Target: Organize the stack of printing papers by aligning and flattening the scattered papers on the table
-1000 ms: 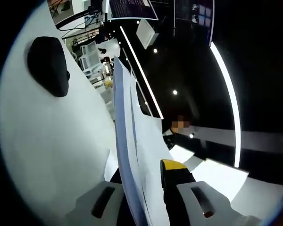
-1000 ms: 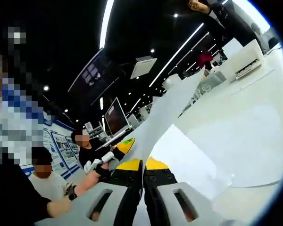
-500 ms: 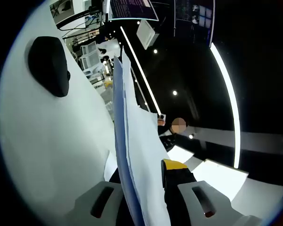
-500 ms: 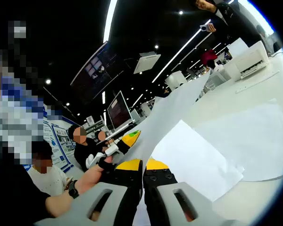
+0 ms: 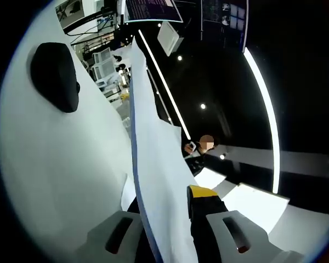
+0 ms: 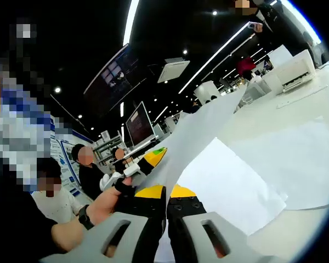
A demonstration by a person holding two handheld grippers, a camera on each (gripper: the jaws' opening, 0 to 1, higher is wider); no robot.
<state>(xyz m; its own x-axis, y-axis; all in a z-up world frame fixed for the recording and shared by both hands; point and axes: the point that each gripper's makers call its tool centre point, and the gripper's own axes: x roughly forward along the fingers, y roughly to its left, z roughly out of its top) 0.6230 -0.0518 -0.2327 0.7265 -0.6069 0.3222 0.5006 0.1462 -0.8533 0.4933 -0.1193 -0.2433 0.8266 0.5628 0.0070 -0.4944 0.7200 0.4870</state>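
Left hand-held gripper (image 5: 167, 219): jaws clamped on a lifted sheaf of printing papers (image 5: 153, 153), standing on edge between them and rising straight ahead along the jaw line, bluish on its shaded face. Yellow-tipped jaw pressed against the sheaf's right face, grey jaw on the left. Right hand-held gripper (image 6: 165, 205): jaws drawn together, yellow pads meeting on the near edge of the same kind of lifted sheet (image 6: 194, 137), which runs up and away ahead of the jaws. Seen from the right gripper view: just ahead and left of the jaws, the other hand-held gripper (image 6: 151, 159), yellow-tipped, nipping the same sheet, with a person's hand (image 6: 101, 205) and a wrist with a dark band behind it. To the right of the jaws, loose sheets (image 6: 247, 181) lying flat and overlapping on the white table (image 6: 312, 219), not squared up. Further off, a white printer-like box (image 6: 296, 68) at the table's far end, and seated people to the left. Seen from the left gripper view: white table surface (image 5: 55, 164) to the left of the sheaf, with a black rounded object (image 5: 55, 74) resting on it well ahead of the jaws; dark ceiling with strip lights to the right.
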